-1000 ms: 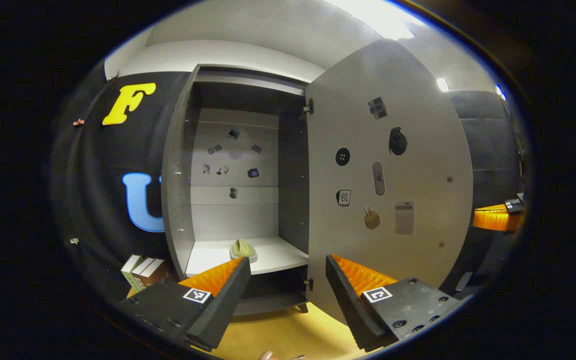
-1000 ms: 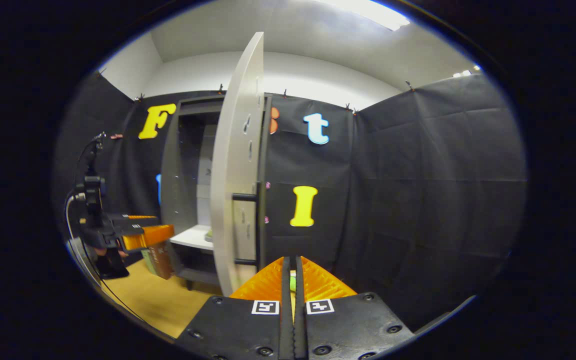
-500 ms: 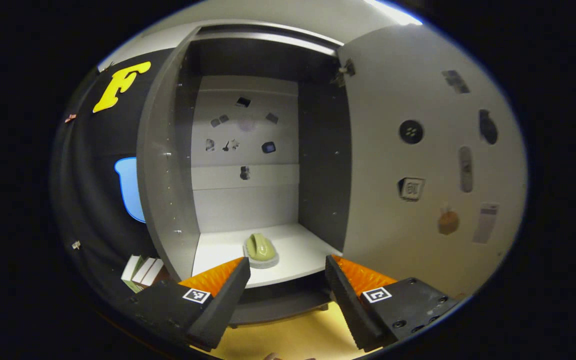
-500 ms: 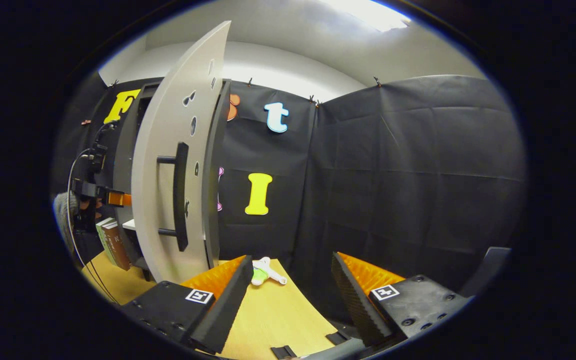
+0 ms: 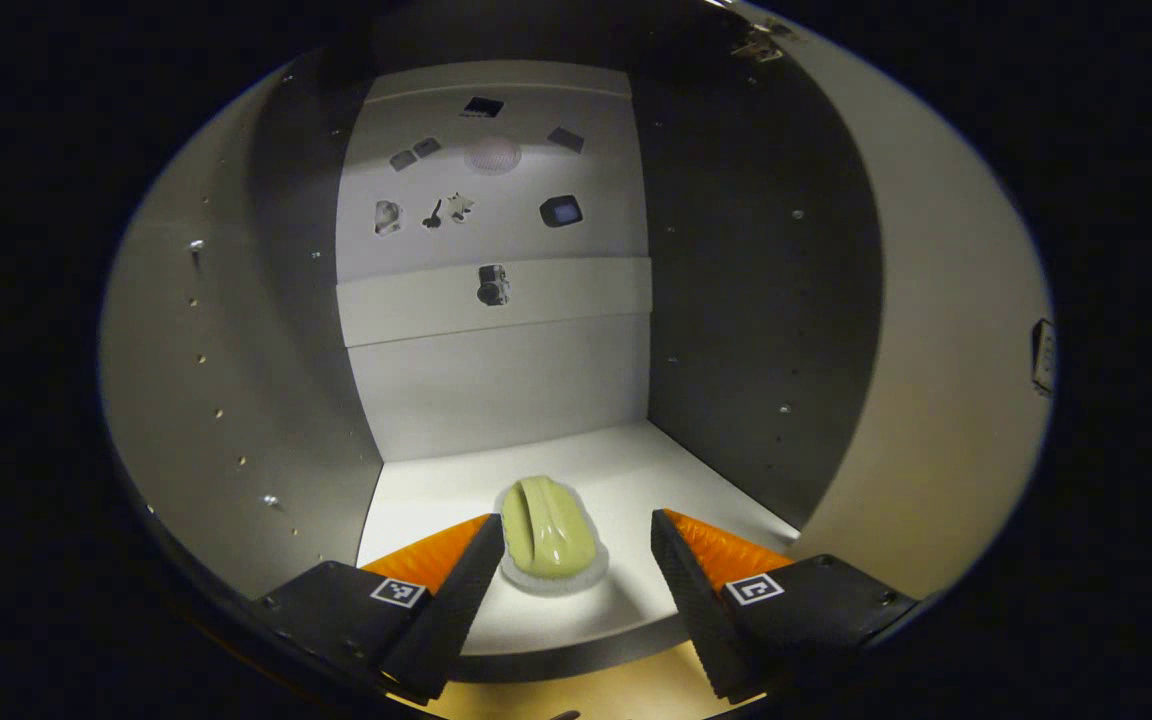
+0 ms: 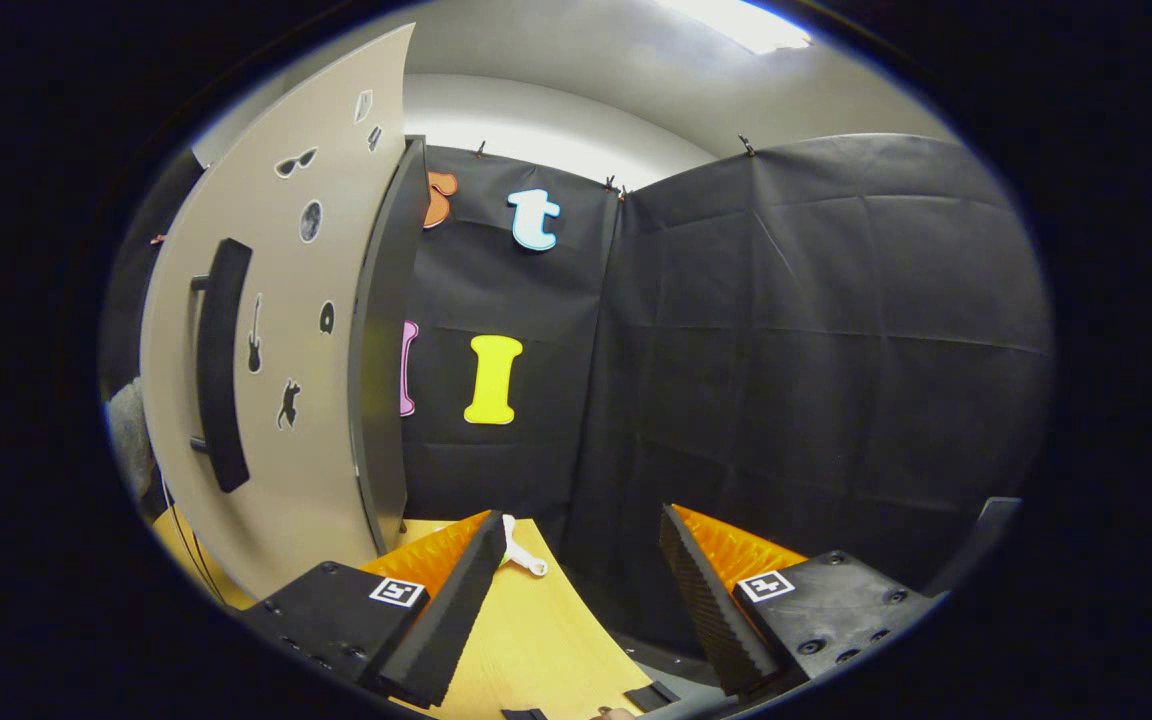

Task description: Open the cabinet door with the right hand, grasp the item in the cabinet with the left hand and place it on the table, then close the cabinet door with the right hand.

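On cabinet shelf [image 5: 636,470] | green item [image 5: 548,538] between parted left claw [image 5: 568,580]

A small white tool [image 6: 524,556] lies on the table.

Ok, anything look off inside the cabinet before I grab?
Nothing stands out. The green item sits flat on its white pad on the shelf, between the open left gripper fingers, untouched. The door stands wide open.
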